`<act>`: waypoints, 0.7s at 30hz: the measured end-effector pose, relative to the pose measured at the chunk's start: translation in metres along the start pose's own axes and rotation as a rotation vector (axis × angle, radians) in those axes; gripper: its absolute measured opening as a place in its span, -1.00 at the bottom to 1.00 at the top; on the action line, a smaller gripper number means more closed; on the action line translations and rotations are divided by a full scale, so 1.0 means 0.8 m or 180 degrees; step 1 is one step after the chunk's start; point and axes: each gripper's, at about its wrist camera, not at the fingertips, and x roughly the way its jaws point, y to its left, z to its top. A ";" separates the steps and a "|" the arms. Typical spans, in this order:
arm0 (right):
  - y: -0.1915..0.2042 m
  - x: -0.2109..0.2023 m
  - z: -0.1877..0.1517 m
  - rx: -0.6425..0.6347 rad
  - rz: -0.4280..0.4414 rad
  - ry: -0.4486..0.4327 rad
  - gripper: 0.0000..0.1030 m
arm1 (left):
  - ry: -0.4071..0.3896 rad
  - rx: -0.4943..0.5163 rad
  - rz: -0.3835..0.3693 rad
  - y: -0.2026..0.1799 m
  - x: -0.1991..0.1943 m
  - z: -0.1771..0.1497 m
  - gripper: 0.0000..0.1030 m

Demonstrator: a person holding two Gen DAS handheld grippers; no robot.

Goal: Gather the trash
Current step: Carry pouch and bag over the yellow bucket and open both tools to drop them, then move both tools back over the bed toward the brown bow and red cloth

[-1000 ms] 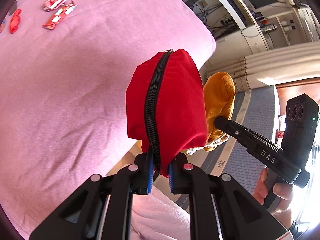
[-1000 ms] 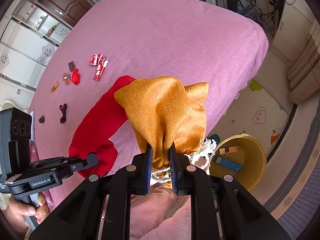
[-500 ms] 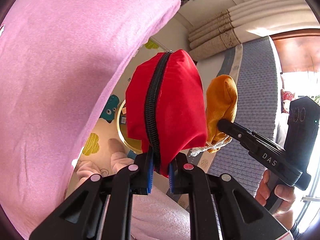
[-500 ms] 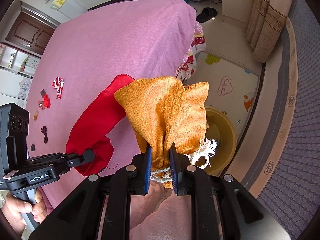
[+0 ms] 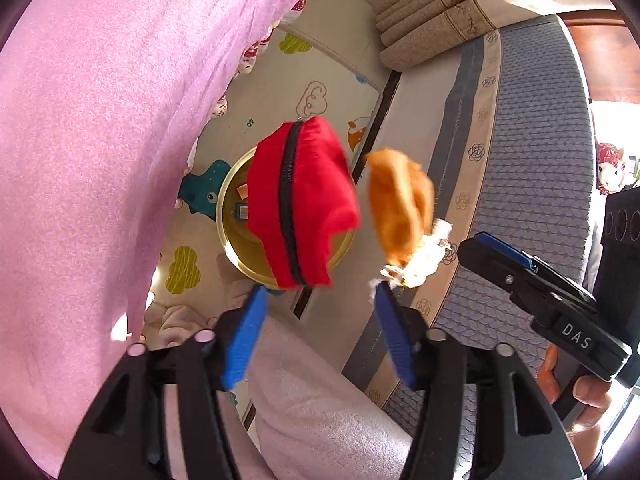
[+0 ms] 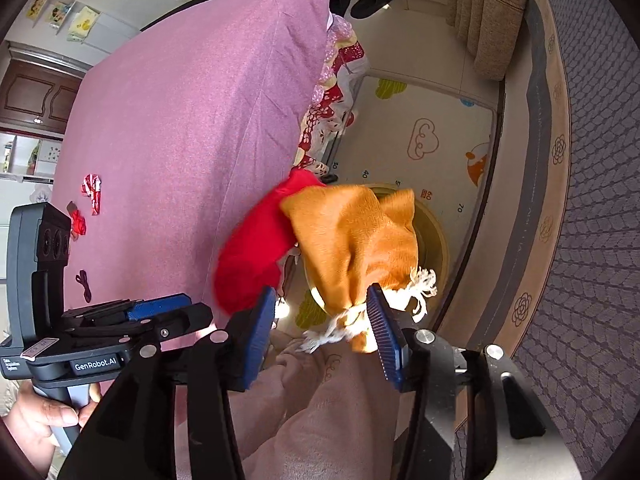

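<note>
Opening claws released red pouch (image 5: pixel 302 204) and orange bag (image 6: pixel 356 240).

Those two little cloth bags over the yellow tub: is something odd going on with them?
Yes. The red zip pouch and the orange drawstring bag hang in mid-air, blurred, above the yellow bin. Both the left gripper and right gripper have just been opening, with nothing pressed between the pads, so the bags look dropped.
</note>
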 end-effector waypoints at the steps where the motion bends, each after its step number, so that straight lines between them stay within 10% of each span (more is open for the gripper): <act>1: -0.003 0.000 -0.001 0.0022 -0.0022 0.0007 -0.07 | 0.0025 0.0007 -0.0013 0.000 0.003 0.000 0.25; 21: 0.038 0.000 0.012 -0.0196 -0.0057 0.0067 -0.07 | -0.0136 -0.0081 0.0010 0.024 -0.024 -0.018 0.31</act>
